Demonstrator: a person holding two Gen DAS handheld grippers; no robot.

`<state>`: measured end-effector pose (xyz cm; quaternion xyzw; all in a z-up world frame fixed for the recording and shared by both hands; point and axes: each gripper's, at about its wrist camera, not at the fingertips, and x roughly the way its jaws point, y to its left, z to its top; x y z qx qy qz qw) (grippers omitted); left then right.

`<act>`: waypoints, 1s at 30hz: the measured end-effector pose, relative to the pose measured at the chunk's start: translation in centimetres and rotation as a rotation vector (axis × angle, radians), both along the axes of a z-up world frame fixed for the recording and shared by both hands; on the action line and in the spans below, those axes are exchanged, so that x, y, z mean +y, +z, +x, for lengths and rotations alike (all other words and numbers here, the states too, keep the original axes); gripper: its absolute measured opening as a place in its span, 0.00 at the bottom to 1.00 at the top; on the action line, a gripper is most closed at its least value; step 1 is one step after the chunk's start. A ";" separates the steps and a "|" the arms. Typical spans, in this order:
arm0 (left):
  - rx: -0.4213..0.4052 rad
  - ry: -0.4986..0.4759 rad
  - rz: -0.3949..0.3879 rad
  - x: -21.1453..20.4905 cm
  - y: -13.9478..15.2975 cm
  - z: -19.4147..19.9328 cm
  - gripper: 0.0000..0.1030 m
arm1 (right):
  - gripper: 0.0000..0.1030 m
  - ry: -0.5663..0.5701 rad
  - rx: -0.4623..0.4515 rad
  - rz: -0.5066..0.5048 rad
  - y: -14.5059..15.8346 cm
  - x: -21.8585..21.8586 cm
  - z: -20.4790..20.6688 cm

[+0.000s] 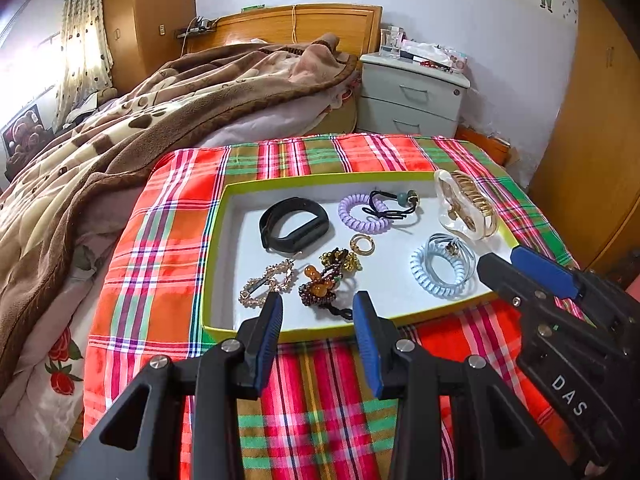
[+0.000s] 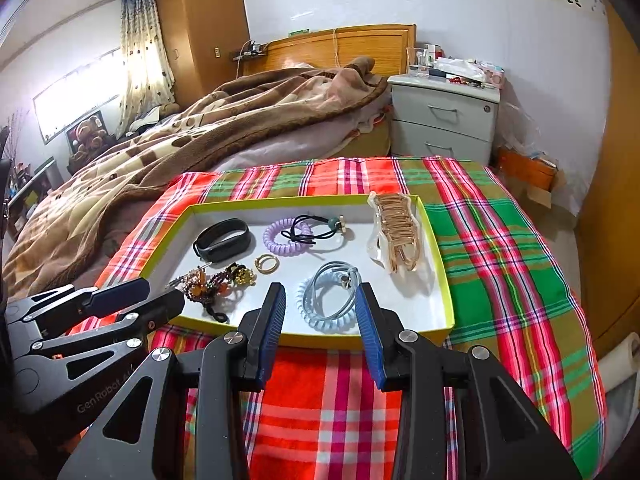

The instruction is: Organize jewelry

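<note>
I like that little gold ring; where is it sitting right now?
The gold ring lies in the tray, near its middle, just in front of the purple hair coil and right of the black band.

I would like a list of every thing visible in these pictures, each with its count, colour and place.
shallow cardboard tray: one, yellow-green rim, white inside, on plaid cloth
plaid cloth: one, red, green, white, under tray
black wristband: one, tray far left
purple spiral hair tie: one, tray far middle
black elastic hair tie with beads: one, overlapping the purple one
gold ring: one, tray centre
pale blue spiral hair tie: one, tray near right
clear and gold hair clip: one, tray right end
beaded brown hair ornaments: a cluster, tray near left
left claw: open, empty
right claw: open, empty
</note>
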<state>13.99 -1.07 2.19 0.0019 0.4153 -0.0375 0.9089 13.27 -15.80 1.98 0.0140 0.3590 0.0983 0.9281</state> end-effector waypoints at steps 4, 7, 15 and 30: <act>0.001 0.007 -0.007 0.1 0.0 -0.3 0.37 | 0.36 0.002 -0.001 0.002 0.0 0.1 -0.2; 0.001 0.016 -0.015 0.2 0.0 -0.6 0.37 | 0.36 0.002 -0.004 0.004 0.1 0.1 -0.3; 0.000 0.036 -0.017 0.6 0.1 -0.9 0.37 | 0.36 0.008 -0.007 0.003 0.2 0.4 -0.9; 0.003 0.040 -0.025 0.8 0.3 -1.5 0.37 | 0.36 0.006 -0.005 -0.005 0.3 0.9 -1.4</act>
